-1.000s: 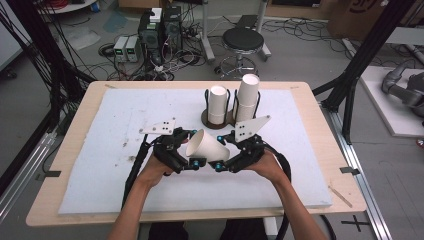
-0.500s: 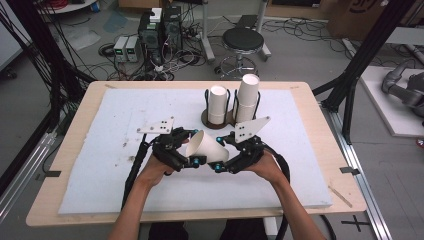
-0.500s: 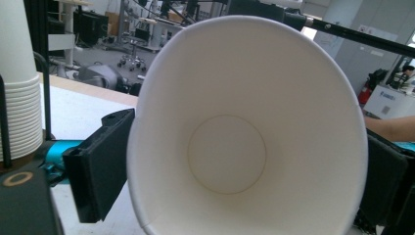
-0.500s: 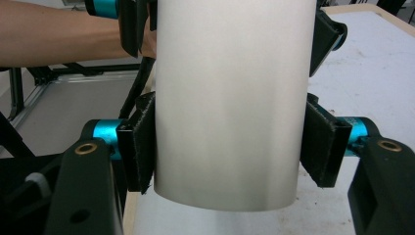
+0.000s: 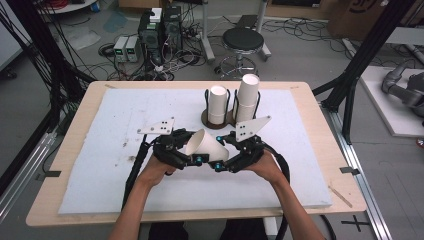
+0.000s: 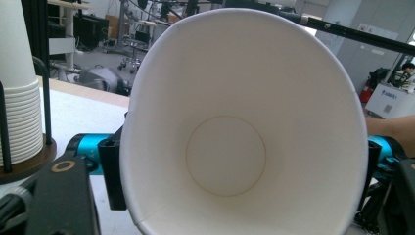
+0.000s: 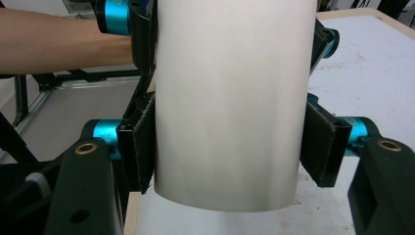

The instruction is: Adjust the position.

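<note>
Left of centre in the high view, your left claw (image 5: 196,159) sits at the white paper cup (image 5: 206,145), grip unclear; your right claw (image 5: 218,165) clamps its body. Cup lifted above the white worktop (image 5: 100,125); stacking onto the wire-framed cup holder (image 5: 235,107) remains.

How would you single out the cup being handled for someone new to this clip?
Start at the white mat on the wooden table, then look in front of the cup holder. The paper cup lies sideways between the two grippers, unlike the upright stacked ones.
</note>
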